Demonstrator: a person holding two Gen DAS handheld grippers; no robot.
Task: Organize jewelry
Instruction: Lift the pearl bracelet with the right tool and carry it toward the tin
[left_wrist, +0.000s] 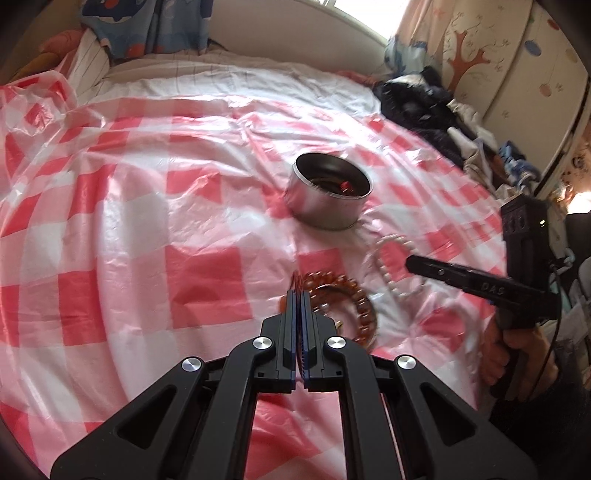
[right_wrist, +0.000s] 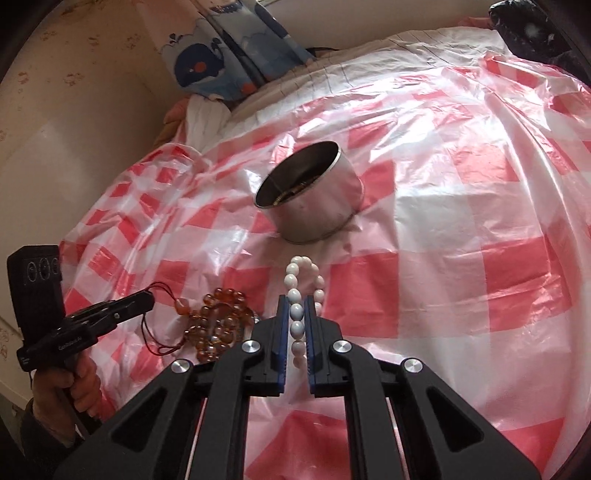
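Observation:
A round metal tin (left_wrist: 325, 206) (right_wrist: 314, 206) stands open on the red-and-white checked plastic sheet (left_wrist: 147, 221), with a small red piece and a chain inside. In front of it lie an amber bead bracelet (left_wrist: 351, 306) (right_wrist: 218, 325) and a white bead bracelet (left_wrist: 388, 254) (right_wrist: 299, 273). My left gripper (left_wrist: 298, 295) (right_wrist: 149, 297) is shut on the amber bracelet's dark red cord, whose strands stick out past the tips. My right gripper (right_wrist: 296, 301) (left_wrist: 410, 263) is low over the sheet. A run of white beads lies between its jaws, and the pads stand slightly off the beads.
The sheet covers a bed. A pile of dark clothes (left_wrist: 424, 103) lies at the bed's far right by a painted wardrobe (left_wrist: 498, 55). A whale-print cloth (right_wrist: 221, 55) hangs at the head end. A hand (left_wrist: 517, 350) (right_wrist: 74, 384) holds each gripper.

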